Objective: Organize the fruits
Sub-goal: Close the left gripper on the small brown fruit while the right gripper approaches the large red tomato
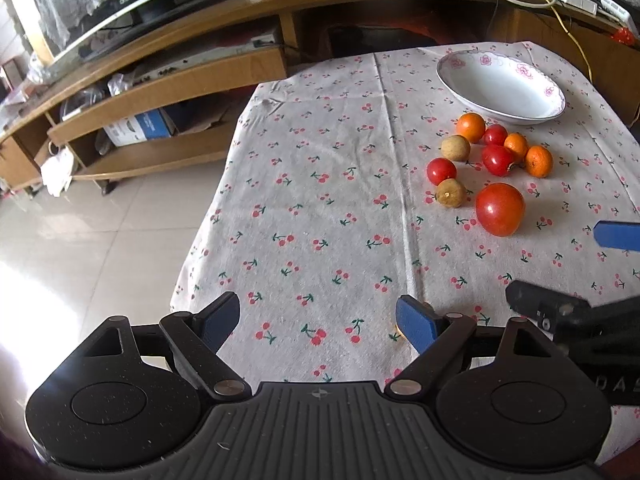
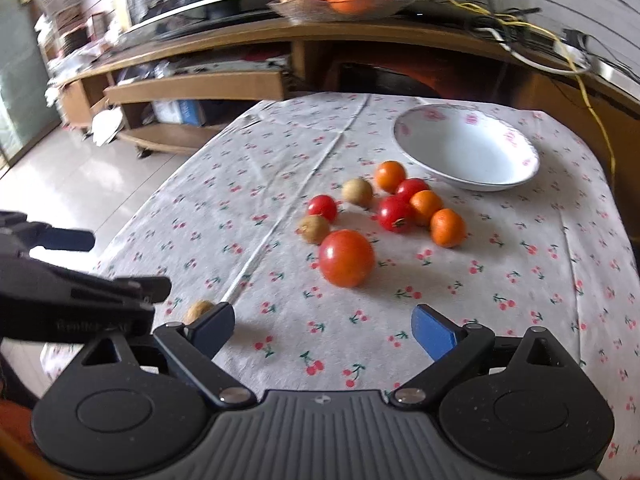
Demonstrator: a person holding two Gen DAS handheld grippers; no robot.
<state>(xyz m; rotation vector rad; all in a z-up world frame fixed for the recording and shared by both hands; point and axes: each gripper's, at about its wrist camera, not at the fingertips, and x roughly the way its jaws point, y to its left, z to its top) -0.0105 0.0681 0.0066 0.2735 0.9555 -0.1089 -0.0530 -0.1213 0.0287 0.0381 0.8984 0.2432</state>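
Note:
A white bowl with pink flowers sits empty at the far right of the cherry-print cloth. In front of it lies a cluster: three small oranges, three small tomatoes, two brown round fruits and a large tomato. Another brown fruit lies apart, half hidden behind a finger of the right gripper. My left gripper is open and holds nothing. My right gripper is open too, short of the large tomato.
The table's left edge drops to a tiled floor. Behind stands a low wooden TV stand with a basket of fruit and cables on top.

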